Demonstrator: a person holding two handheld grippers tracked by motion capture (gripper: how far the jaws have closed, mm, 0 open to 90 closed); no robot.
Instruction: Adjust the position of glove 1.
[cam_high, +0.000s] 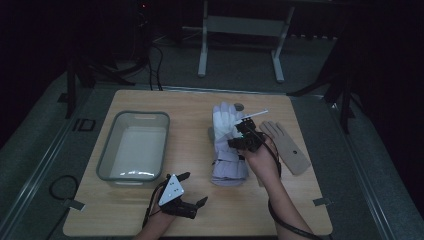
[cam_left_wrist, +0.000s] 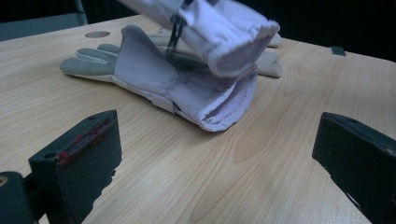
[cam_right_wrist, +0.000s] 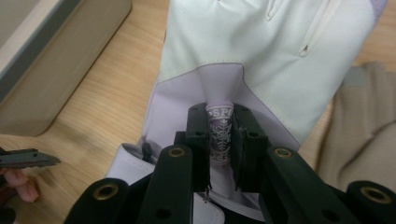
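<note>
1. The right hand-held gripper (cam_high: 243, 134) has its jaws drawn narrow on a fold of a white and lilac glove (cam_right_wrist: 261, 51); in the right gripper view the pinched strip bears a snowflake print and letters cut short by the jaws.
2. That glove hangs raised from the grip. In the left gripper view its elastic cuff (cam_left_wrist: 238, 39) floats above a second white and lilac glove (cam_left_wrist: 168, 81), which lies flat on the worktop (cam_left_wrist: 261, 154).
3. In the high view the two gloves overlap into one pale shape, and where one ends and the other begins is hard to make out.
4. A beige glove (cam_high: 287, 147) lies on the worktop just beside the right hand, to its right; in the left gripper view it is mostly hidden behind the lilac pair.
5. The left hand-held gripper (cam_high: 192, 190) rests near the front edge of the worktop, jaws spread wide with nothing between them, pointed toward the gloves.
6. A grey tub (cam_high: 112, 145) sits on the left part of the worktop, well apart from the gloves; the right gripper view cuts it off at a corner.
7. The room beyond the worktop is dark, with a pale frame dimly visible.
</note>
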